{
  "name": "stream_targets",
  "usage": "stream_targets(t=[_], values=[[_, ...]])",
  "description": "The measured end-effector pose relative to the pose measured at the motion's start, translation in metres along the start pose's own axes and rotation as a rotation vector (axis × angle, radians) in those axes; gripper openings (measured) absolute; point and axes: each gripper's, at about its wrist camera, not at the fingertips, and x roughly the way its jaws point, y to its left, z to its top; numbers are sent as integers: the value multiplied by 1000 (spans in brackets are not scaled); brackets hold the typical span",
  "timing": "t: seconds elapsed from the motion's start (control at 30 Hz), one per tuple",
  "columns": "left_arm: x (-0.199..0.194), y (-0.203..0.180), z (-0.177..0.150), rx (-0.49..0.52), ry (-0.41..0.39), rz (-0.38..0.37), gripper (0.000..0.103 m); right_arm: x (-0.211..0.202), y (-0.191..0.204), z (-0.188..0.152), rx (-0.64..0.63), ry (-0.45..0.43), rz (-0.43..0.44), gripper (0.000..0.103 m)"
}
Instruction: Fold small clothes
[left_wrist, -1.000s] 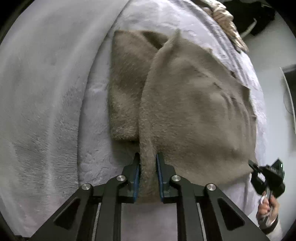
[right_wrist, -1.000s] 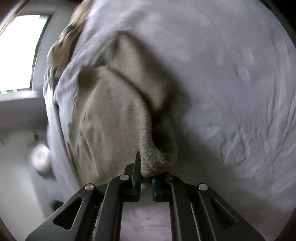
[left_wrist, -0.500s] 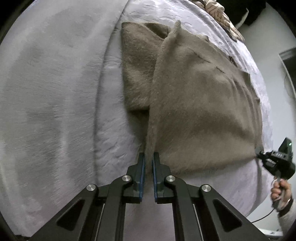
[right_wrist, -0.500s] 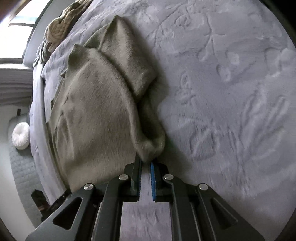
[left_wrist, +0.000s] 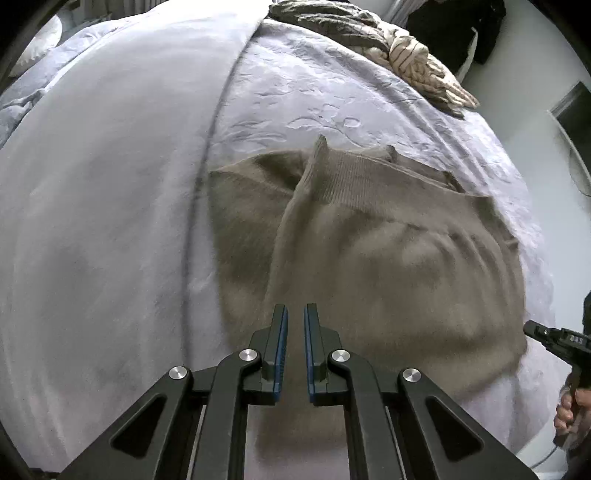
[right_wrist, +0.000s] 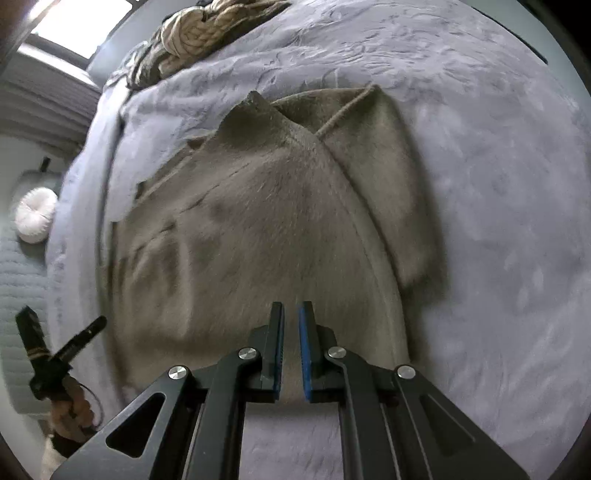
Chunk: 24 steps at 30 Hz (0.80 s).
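Left wrist: left gripper (left_wrist: 294, 314) jaws together, clamped on one taupe knitted sweater (left_wrist: 388, 266) lying on grey bedspread (left_wrist: 110, 221), one striped bundle (left_wrist: 413, 62) beyond; right wrist: right gripper (right_wrist: 291, 310) pinching same sweater (right_wrist: 258, 221), one white round cushion (right_wrist: 35, 214).

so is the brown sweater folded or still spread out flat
Partly folded. The sweater lies on the bed with one side flap turned over onto the body; the ribbed hem shows on top.
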Motion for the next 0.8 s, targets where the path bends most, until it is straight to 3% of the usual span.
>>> stream_targets(t=[0.13, 0.23, 0.33, 0.6, 0.8], values=[[36, 3, 5, -4, 47, 81, 9, 23, -16, 3, -9, 33, -40, 4], [36, 10, 3, -26, 44, 70, 9, 22, -25, 2, -4, 20, -23, 4], [32, 10, 2, -17, 52, 122, 9, 11, -31, -1, 29, 8, -28, 6], [21, 12, -4, -38, 64, 118, 9, -14, -31, -17, 62, -3, 7, 9], [15, 10, -12, -51, 77, 128, 9, -13, -9, -27, 46, 18, 42, 9]])
